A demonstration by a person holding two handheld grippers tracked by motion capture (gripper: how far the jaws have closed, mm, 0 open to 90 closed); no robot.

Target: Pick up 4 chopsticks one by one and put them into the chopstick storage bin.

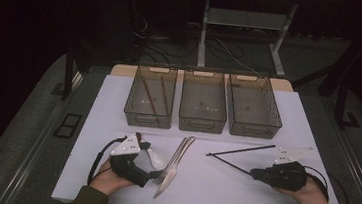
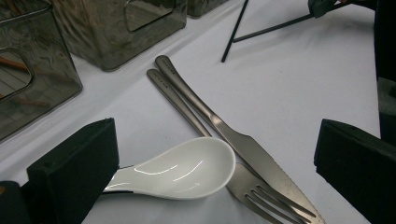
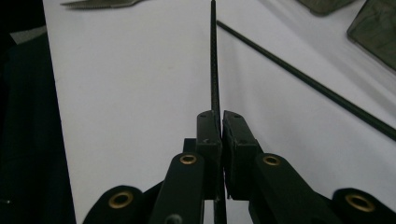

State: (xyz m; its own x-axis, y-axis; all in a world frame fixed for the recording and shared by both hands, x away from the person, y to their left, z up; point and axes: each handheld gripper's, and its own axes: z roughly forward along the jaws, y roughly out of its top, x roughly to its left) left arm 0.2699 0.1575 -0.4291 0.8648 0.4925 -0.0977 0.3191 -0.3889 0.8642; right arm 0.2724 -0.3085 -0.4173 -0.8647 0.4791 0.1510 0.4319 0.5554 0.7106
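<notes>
Because the white table carries three clear bins along its far edge, the near half stays free as working room, and the cutlery waits there loose; the left bin already holds two brown chopsticks, while the middle bin and right bin look bare, so this reads as sorting by kind. The right gripper is clenched on a black chopstick, pinched near one end so the long shaft juts ahead over the cloth; its mate, the second black chopstick, lies just beside, their far tips nearly meeting. The left gripper sits with jaws released either side of the white spoon, whose bowl touches the fork under the knife. Open table lies between the hands; the bin walls stand near, so a long stick likely needs lifting over the rim.
</notes>
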